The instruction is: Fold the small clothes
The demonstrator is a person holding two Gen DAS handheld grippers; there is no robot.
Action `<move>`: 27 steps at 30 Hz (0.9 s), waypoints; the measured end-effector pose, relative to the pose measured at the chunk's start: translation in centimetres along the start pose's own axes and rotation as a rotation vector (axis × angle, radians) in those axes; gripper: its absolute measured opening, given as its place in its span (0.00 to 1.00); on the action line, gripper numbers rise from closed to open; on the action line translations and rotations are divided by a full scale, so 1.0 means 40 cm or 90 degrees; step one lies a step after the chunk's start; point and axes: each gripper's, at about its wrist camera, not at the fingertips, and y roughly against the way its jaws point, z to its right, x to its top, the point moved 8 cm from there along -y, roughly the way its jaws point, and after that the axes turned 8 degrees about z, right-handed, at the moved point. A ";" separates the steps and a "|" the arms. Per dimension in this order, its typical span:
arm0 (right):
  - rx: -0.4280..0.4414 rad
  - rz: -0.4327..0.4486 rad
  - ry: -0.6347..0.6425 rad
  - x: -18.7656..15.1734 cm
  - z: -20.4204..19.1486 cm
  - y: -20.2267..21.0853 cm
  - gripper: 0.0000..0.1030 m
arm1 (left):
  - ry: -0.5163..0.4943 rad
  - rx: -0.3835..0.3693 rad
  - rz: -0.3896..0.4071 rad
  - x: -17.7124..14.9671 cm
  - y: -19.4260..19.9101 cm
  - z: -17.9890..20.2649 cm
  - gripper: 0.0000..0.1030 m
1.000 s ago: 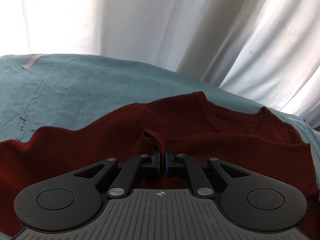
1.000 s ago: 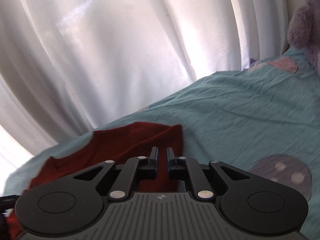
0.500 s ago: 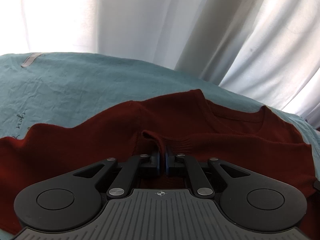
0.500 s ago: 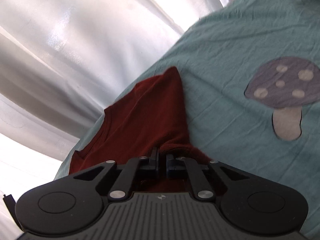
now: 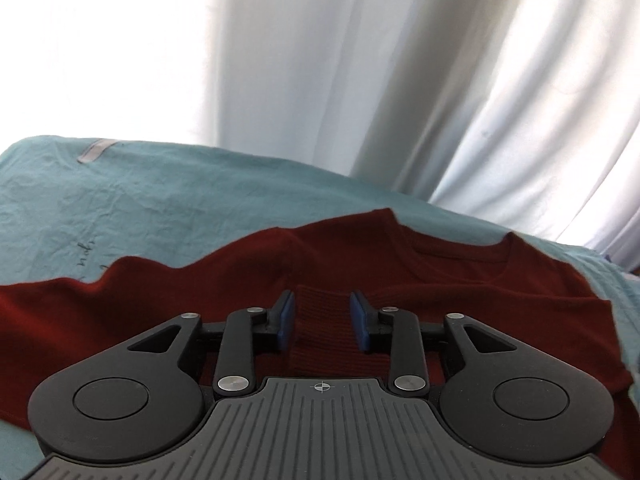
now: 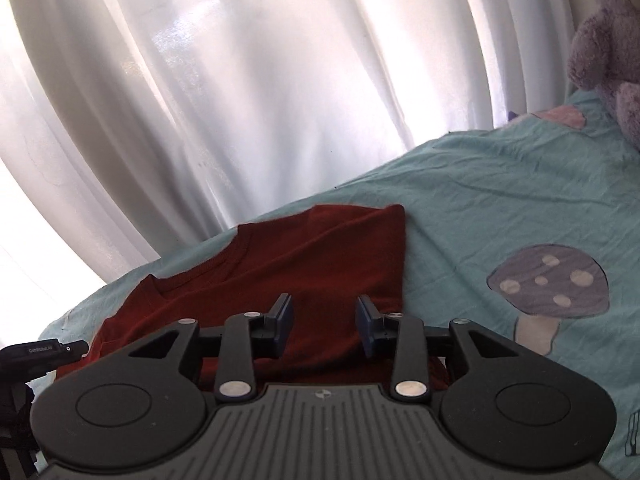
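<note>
White curtains [image 5: 400, 100] hang behind a bed covered in a teal sheet [image 5: 180, 220]. The dark red sweater [image 5: 360, 264] lies flat on that sheet, filling the lower middle of the left wrist view, neckline toward the upper right. A ribbed cuff [image 5: 322, 320] is laid over its body, probably a sleeve turned inward as one fold.

The left gripper [image 5: 322, 318] has just been opening; its blue pads stand clear on either side of the cuff, which lies between them unpinched, so the sleeve looks let go where it was meant to rest.

In the right wrist view the sweater [image 6: 320, 264] sits at lower centre with a straight folded edge on its right. The right gripper [image 6: 323, 320] has just been opening too, jaws apart over the cloth with nothing pressed between them, which reads as the same release on that side.

Further out on the sheet, a mushroom print [image 6: 548, 284] shows at the right, and a purple plush toy [image 6: 604, 40] sits in the upper right corner.
</note>
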 end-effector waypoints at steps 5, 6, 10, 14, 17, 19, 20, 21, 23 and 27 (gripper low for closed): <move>-0.019 -0.049 0.118 -0.053 -0.064 -0.163 0.31 | -0.065 -0.027 -0.044 -0.058 -0.053 0.119 0.54; -0.028 -0.038 0.154 -0.058 -0.072 -0.180 0.30 | -0.070 -0.015 -0.056 -0.071 -0.072 0.123 0.54; -0.056 0.004 0.294 -0.061 -0.090 -0.209 0.26 | -0.077 0.018 -0.054 -0.090 -0.099 0.117 0.54; -0.100 0.032 0.374 -0.058 -0.083 -0.208 0.26 | -0.077 0.023 -0.054 -0.090 -0.102 0.110 0.54; -0.117 0.031 0.315 -0.042 -0.044 -0.202 0.37 | -0.071 0.025 -0.054 -0.087 -0.100 0.102 0.54; -0.114 0.005 0.273 -0.034 -0.038 -0.193 0.37 | -0.077 0.030 -0.057 -0.089 -0.094 0.095 0.55; -0.108 -0.007 0.262 -0.034 -0.046 -0.182 0.37 | -0.078 0.035 -0.058 -0.090 -0.089 0.090 0.55; -0.089 -0.005 0.260 -0.038 -0.060 -0.165 0.37 | -0.076 0.037 -0.059 -0.091 -0.082 0.084 0.56; -0.054 0.017 0.290 -0.059 -0.095 -0.128 0.36 | -0.058 0.036 -0.061 -0.093 -0.069 0.070 0.58; -0.055 0.020 0.349 -0.121 -0.103 -0.117 0.37 | 0.014 0.035 -0.062 -0.095 -0.023 0.018 0.67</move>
